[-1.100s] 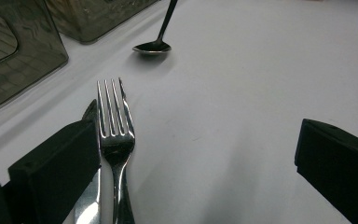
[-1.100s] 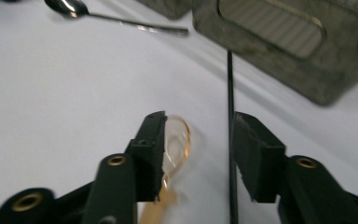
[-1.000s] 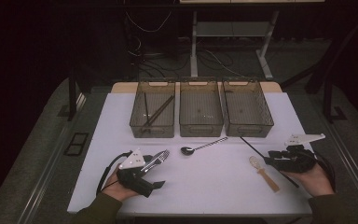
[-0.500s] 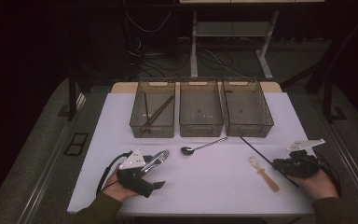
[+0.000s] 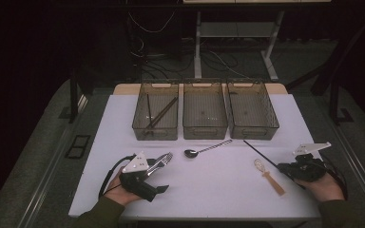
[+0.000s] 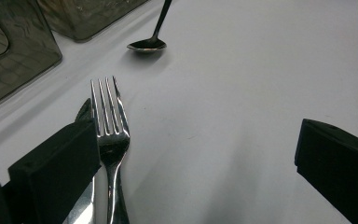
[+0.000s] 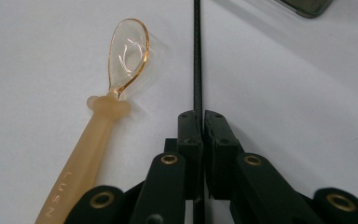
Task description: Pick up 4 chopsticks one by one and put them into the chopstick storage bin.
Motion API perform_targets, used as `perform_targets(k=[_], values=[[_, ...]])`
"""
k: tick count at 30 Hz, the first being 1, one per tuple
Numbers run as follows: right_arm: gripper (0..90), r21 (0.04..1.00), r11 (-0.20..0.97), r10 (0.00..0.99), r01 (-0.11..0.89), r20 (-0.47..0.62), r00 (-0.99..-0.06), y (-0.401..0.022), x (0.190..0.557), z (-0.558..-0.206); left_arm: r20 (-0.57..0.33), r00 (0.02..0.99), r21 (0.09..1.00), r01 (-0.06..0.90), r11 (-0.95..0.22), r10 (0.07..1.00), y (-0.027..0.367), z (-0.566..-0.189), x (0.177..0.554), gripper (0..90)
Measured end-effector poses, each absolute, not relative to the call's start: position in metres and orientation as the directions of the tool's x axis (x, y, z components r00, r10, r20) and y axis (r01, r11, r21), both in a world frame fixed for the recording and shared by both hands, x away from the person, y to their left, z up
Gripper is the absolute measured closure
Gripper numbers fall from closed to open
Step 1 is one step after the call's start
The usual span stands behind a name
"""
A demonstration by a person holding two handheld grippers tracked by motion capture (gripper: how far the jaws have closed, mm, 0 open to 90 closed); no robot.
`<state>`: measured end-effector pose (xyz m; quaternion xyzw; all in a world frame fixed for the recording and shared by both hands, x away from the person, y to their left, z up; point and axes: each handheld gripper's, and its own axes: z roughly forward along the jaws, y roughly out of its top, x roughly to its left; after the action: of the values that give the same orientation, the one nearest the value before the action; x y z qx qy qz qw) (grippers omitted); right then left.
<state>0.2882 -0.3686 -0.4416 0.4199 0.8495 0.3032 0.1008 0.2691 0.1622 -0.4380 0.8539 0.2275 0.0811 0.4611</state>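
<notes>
Basically, the right gripper (image 7: 200, 122) had just been closing and was clamped on a thin black chopstick (image 7: 197, 56) at the table's (image 5: 218, 190) right, its long axis running from the jaws up-left toward the right bin (image 5: 252, 110) in the high view. It looked slim, straight, matte black, lying just beside an amber spoon (image 7: 103, 126). Left gripper (image 5: 158, 175) sat with jaws apart, a steel fork (image 6: 109, 121) against one pad, tines toward the metal spoon (image 6: 147, 44).
</notes>
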Motion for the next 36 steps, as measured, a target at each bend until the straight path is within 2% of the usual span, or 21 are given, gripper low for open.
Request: perform_targets(k=[9,21,36], values=[[86.0,0.612,0.443,0.764,0.655,0.124,-0.633,-0.371,0.288,-0.438,-0.068,0.886,0.822,0.311,-0.478,0.458,0.162,-0.439,0.270,0.0],[86.0,0.673,0.421,0.749,0.609,0.121,-0.651,-0.377,0.286,-0.423,-0.066,0.888,0.818,0.309,-0.485,0.455,0.161,-0.439,0.270,0.0],[85.9,0.758,0.326,0.737,0.566,0.172,-0.654,-0.385,0.283,-0.404,-0.067,0.888,0.818,0.310,-0.485,0.455,0.161,-0.439,0.270,0.0]])
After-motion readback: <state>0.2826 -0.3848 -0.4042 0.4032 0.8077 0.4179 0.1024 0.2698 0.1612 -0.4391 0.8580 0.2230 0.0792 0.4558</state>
